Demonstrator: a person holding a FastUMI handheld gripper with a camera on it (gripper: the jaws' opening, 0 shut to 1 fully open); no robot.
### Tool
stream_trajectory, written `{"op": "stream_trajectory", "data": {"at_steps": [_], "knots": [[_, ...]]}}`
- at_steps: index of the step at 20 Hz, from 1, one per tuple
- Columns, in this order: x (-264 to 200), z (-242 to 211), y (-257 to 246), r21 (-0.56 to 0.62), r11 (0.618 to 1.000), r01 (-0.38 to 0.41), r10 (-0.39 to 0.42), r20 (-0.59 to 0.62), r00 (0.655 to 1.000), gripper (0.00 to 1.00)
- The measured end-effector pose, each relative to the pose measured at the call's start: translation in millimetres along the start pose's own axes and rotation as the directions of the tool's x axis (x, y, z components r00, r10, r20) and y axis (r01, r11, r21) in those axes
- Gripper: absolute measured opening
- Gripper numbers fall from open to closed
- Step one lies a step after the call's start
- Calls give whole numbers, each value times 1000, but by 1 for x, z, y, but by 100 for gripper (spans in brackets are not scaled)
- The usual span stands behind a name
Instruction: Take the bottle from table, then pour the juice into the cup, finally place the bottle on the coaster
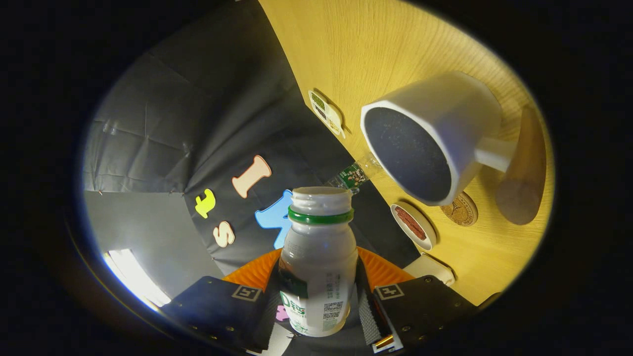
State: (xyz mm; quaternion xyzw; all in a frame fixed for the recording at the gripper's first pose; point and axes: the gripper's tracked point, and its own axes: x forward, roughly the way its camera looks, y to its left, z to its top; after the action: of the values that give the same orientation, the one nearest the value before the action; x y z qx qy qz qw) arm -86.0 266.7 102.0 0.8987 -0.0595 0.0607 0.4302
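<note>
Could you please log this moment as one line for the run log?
phase: pouring | gripper: shut on bottle, tilted, cap off | cup: beyond the mouth, on table | coaster: beside cup, bare

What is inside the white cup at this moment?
The cup has a dark, speckled inner wall and no visible juice. Its deepest part is in shadow, so a little liquid cannot be excluded. The gripper holds the open bottle.

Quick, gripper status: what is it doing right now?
Gripper: shut on the bottle, both fingers pressing its sides, cap off, tilted toward the cup.
</note>
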Motion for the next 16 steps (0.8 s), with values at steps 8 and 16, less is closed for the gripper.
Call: {"op": "stream_trajectory", "data": {"at_steps": [8,16], "knots": [[0,2,-3,-5,1000,0,0,3,1000,69],[2,4,-27,-350,932,93,-96,8,995,69]]}}
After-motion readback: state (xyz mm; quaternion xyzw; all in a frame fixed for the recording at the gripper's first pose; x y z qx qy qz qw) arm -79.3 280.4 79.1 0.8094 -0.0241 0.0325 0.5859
